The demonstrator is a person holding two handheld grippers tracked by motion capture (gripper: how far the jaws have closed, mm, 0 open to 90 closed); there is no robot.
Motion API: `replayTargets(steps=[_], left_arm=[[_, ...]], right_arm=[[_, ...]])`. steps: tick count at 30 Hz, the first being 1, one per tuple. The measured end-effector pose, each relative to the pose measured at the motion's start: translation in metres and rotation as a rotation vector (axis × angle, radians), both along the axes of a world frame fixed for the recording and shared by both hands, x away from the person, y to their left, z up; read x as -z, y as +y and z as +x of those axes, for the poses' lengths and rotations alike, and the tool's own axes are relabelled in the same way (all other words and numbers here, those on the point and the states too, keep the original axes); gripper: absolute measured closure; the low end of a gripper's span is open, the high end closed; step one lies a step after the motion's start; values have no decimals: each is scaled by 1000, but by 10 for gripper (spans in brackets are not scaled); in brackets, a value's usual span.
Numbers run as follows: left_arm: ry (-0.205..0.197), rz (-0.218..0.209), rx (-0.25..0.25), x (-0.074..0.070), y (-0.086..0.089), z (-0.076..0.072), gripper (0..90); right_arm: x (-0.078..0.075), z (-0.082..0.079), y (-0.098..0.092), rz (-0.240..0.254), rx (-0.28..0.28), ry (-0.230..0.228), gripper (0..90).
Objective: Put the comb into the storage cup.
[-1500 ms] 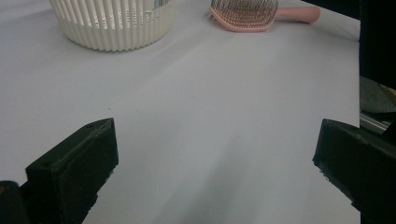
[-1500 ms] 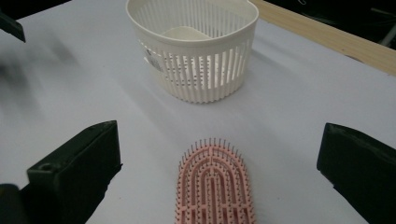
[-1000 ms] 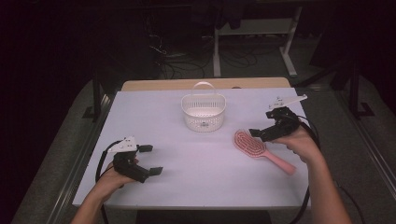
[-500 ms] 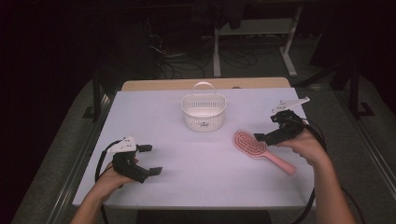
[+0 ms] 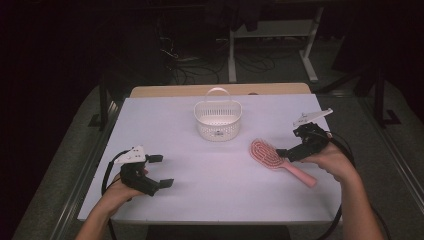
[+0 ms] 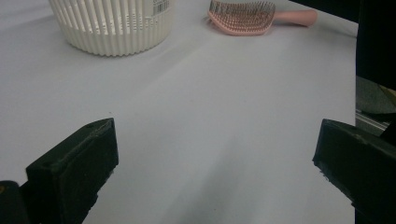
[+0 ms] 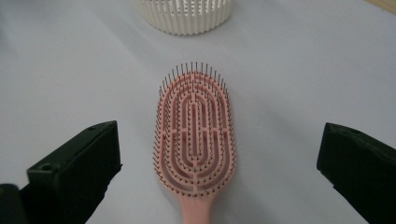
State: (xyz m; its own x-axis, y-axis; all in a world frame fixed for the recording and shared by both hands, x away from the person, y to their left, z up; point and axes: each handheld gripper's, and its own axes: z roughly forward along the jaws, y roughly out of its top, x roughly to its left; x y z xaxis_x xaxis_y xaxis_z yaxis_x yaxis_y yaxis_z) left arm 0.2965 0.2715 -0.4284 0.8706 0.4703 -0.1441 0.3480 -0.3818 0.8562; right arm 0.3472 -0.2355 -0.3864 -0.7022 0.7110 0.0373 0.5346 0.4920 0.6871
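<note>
Over the last second the right gripper (image 5: 283,152) has dropped from above and beyond the pink plastic paddle hairbrush (image 5: 280,162), where it hung near the brush's far right side, to a spot low over the brush's handle. Its black jaws now stand spread wide to either side of the handle's neck, with the bristled oval head (image 7: 194,127) lying between and ahead of them, and the person's right hand (image 5: 332,162) has come nearer the brush with it.

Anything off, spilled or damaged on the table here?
Nothing stands out. The pink hairbrush lies flat, bristles up and intact, between the open jaws of the right gripper. The white basket stands upright. The left gripper rests open, apart from both.
</note>
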Motion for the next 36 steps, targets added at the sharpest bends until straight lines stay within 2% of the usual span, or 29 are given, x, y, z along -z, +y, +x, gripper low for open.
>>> replayTargets(steps=[7, 17, 36], left_arm=[[3, 3, 10, 1, -2, 0, 0], [3, 5, 13, 1, -3, 1, 0], [5, 7, 13, 2, -2, 0, 0]], right_arm=[[0, -2, -5, -13, 5, 4, 0], [8, -1, -5, -59, -1, 54, 0], [13, -2, -5, -139, 2, 108, 0]])
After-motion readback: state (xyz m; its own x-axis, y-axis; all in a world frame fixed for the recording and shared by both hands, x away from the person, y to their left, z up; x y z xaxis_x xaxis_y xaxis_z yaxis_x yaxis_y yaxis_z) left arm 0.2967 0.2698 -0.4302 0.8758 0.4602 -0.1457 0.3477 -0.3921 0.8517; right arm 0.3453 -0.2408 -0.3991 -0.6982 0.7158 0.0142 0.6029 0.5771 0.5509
